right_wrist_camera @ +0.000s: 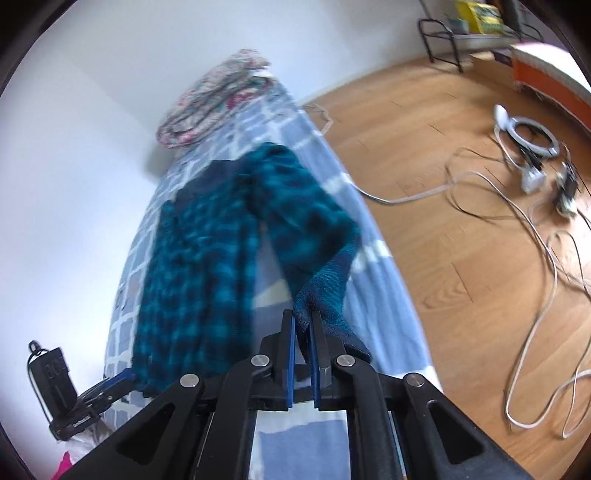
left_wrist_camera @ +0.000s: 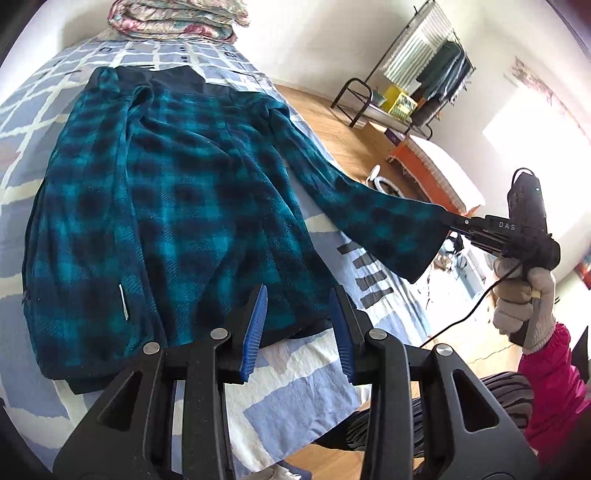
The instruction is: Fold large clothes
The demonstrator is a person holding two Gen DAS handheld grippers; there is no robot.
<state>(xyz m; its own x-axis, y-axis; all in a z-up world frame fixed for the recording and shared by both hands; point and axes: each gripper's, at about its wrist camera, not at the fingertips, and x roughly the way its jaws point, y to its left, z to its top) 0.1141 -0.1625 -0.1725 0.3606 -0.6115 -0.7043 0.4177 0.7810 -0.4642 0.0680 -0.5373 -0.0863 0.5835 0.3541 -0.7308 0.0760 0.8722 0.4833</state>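
My right gripper (right_wrist_camera: pixel 303 328) is clamped on the cuff of the right sleeve (left_wrist_camera: pixel 373 218) of a teal and black plaid fleece jacket (left_wrist_camera: pixel 166 206), with the fabric pinched between the blue pads (right_wrist_camera: pixel 290 354), and it holds that sleeve stretched out past the right edge of the bed, lifted off the cover. My left gripper (left_wrist_camera: pixel 299 314) has its jaws spread wide with nothing between them, and it hovers just over the jacket's near hem. The jacket lies flat on the blue and white patterned bedspread (left_wrist_camera: pixel 295 398), collar toward the far end, where a folded floral quilt (left_wrist_camera: pixel 177 18) sits against the wall. The left sleeve (left_wrist_camera: pixel 110 122) looks already laid over the body, running down the left side, so I judge the fold has only just begun: one sleeve in, the other in hand and not yet brought across. What remains, as I read it, is to carry this right sleeve over onto the body, then fold the body itself from the hem up toward the collar, perhaps more than once for a garment this long. Off to the right, a wooden floor (right_wrist_camera: pixel 443 221) carries loose cables (right_wrist_camera: pixel 535 295), well apart from the work.
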